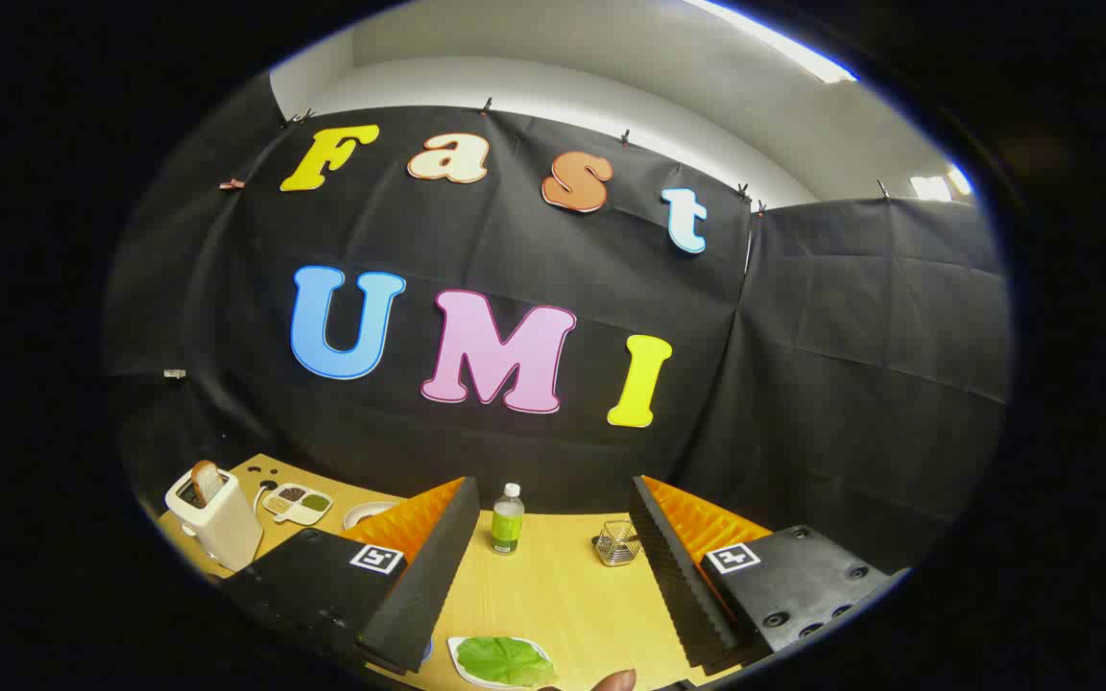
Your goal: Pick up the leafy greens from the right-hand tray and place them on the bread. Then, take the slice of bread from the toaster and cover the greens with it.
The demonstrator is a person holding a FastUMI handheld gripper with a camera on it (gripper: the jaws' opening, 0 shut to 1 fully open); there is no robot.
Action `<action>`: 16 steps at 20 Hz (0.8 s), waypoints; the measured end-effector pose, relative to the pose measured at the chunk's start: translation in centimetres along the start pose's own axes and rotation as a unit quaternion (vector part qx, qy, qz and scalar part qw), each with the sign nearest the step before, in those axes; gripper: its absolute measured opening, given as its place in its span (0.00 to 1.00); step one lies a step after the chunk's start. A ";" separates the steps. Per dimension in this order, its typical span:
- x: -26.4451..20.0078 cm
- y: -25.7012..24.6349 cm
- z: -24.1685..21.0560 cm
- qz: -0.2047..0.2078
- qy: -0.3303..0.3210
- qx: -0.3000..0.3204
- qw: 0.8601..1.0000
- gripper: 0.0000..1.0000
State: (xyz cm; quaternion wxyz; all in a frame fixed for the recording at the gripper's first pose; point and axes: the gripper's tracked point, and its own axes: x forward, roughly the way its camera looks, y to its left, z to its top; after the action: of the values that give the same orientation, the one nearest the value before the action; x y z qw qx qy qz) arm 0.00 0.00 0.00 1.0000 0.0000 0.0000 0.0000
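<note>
**A:** So what's the gripper (543, 585) doing right now?

**B:** Nothing in it. The two fingers (423, 576) are spread wide apart, holding nothing, with bare table (563, 595) showing between them. They're wedge-shaped, with a ribbed, sawtooth-looking inner face (looks like foam or rubber, hard to say which), and each one has a little square printed marker on its blocky base.

**A:** And the greens?

**B:** One flat, crinkly leaf (505, 660) lying in a small white tray (462, 662) with rounded corners, low down between the fingers, closer to the left one. Nothing is touching it. There's a fingertip (618, 680) poking in just beside the tray, on its right.

**A:** The bread?

**B:** A slice (207, 480) sticks up out of a boxy cream toaster (222, 523) with rounded edges, well off beyond the left finger. It's browned along the crust and stands a bit tilted in the slot.

**A:** Anything else on the table?

**B:** The top is a smooth light wood grain. Next to the toaster there's a white divided dish (299, 503) with grainy fillings in its compartments, then the rim of a round white plate (368, 512) mostly hidden behind the left finger. Farther out between the fingers there's a clear plastic bottle (507, 519) with a white cap, and a small wire basket (618, 543) near the right finger's tip.
</note>
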 end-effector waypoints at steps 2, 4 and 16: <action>-0.1 0.0 0.2 0.000 -0.007 -0.011 1.000 0.98; -0.2 0.3 0.8 0.005 -0.020 -0.019 1.000 0.98; -0.5 0.4 2.0 0.020 -0.035 -0.042 0.998 0.98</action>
State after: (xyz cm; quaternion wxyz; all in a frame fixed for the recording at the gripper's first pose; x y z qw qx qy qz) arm -0.54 0.41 1.96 0.9983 -0.0421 -0.0347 0.0203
